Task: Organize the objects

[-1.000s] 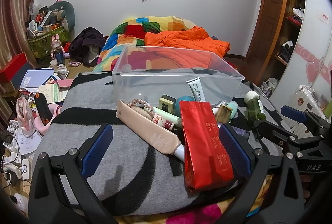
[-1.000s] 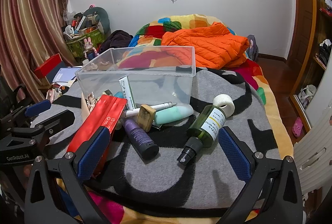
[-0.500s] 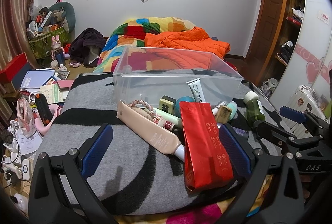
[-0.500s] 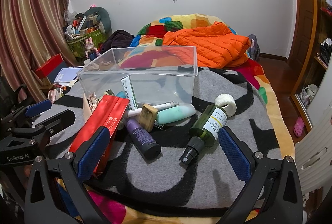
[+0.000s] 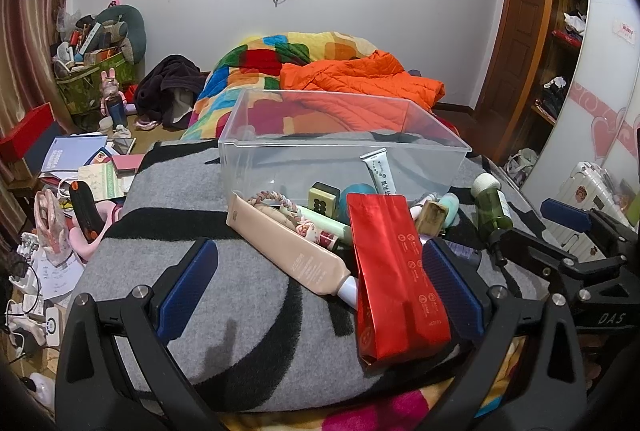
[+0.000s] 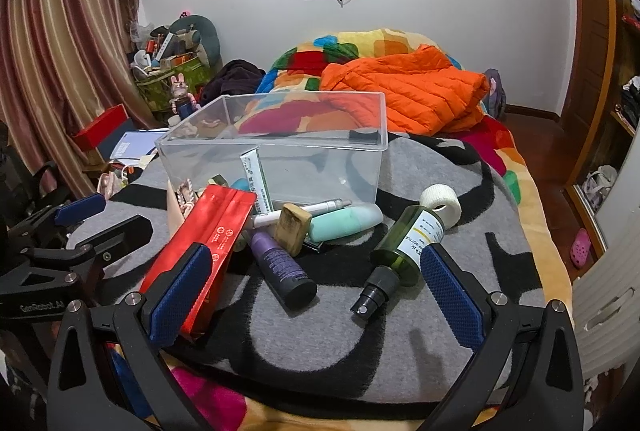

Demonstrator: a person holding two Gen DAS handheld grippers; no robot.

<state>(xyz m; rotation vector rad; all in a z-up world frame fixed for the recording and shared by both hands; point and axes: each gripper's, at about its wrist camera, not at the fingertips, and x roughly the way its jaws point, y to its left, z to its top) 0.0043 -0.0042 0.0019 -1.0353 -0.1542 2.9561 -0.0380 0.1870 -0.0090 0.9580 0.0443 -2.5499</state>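
Two grippers are in my hands, both hovering low over a bed (image 5: 248, 295) with a grey and black blanket. Little has changed in the last second: the right view has crept slightly nearer the clutter, so I judge the sorting has not begun. A clear bin (image 5: 344, 147) sits mid-bed and looks empty. Heaped against its near wall are a red pouch (image 5: 394, 271), a beige tube (image 5: 288, 251), a green bottle (image 6: 412, 235), a purple bottle (image 6: 280, 267), a mint tube (image 6: 346, 223) and smaller bits. My left gripper (image 5: 320, 289) has its fingers wide apart, holding nothing, with the pouch lying between them. My right gripper (image 6: 316, 295) is likewise spread and empty, framing both bottles.
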